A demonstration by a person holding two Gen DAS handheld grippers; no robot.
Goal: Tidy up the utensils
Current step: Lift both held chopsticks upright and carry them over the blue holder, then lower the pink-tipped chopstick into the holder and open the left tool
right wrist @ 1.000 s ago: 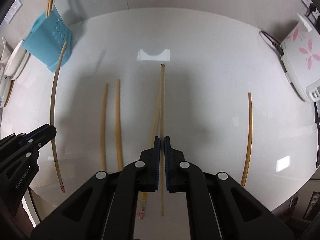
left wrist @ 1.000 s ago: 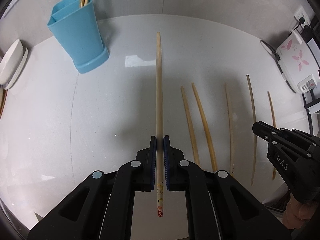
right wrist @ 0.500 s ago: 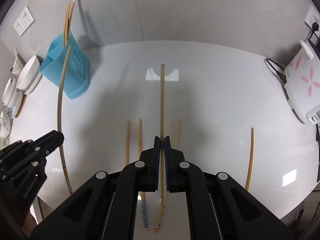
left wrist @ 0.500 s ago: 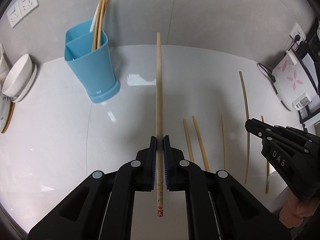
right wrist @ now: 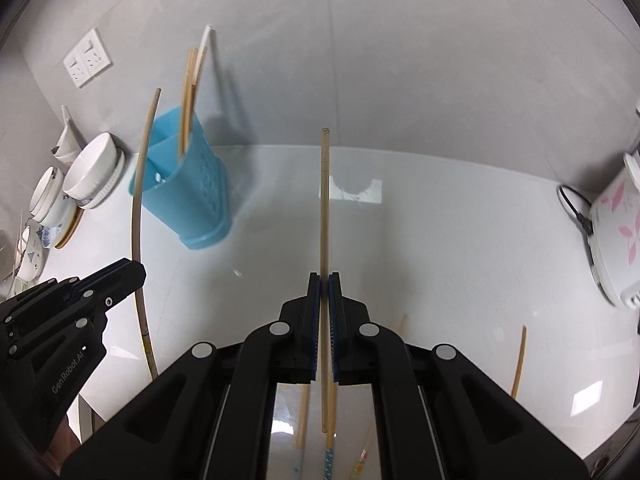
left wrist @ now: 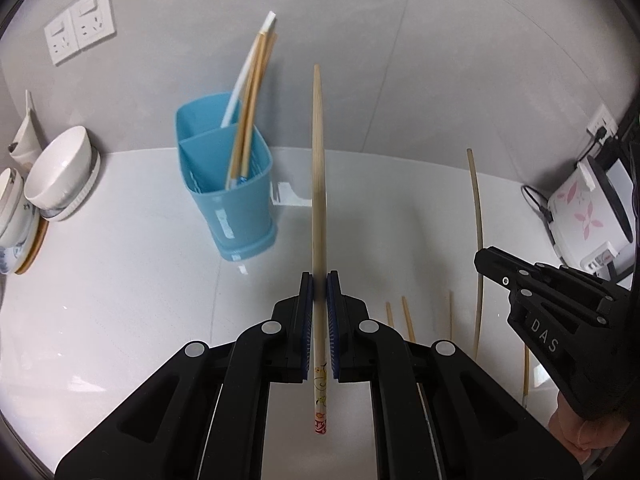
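Note:
My left gripper (left wrist: 319,280) is shut on a wooden chopstick (left wrist: 318,168) with a patterned end, held up off the white table and pointing forward. The blue utensil holder (left wrist: 230,196) stands ahead and to its left with several chopsticks (left wrist: 250,116) in it. My right gripper (right wrist: 325,280) is shut on a thinner chopstick (right wrist: 325,200), also raised. The holder (right wrist: 188,188) shows to the left in the right wrist view. The right gripper shows at the right edge of the left wrist view (left wrist: 492,260); the left gripper shows at the left edge of the right wrist view (right wrist: 132,276).
Several loose chopsticks (left wrist: 408,316) lie on the white table (left wrist: 120,300) below the grippers. White bowls (left wrist: 60,172) and plates are stacked at the far left. A white rice cooker (left wrist: 588,216) with pink flowers stands at the right. Wall sockets (left wrist: 78,28) sit on the grey wall.
Both grippers have risen and tilted up with their chopsticks; the wall and sockets have come into view, and the holder now sits nearer the middle. Both stay shut.

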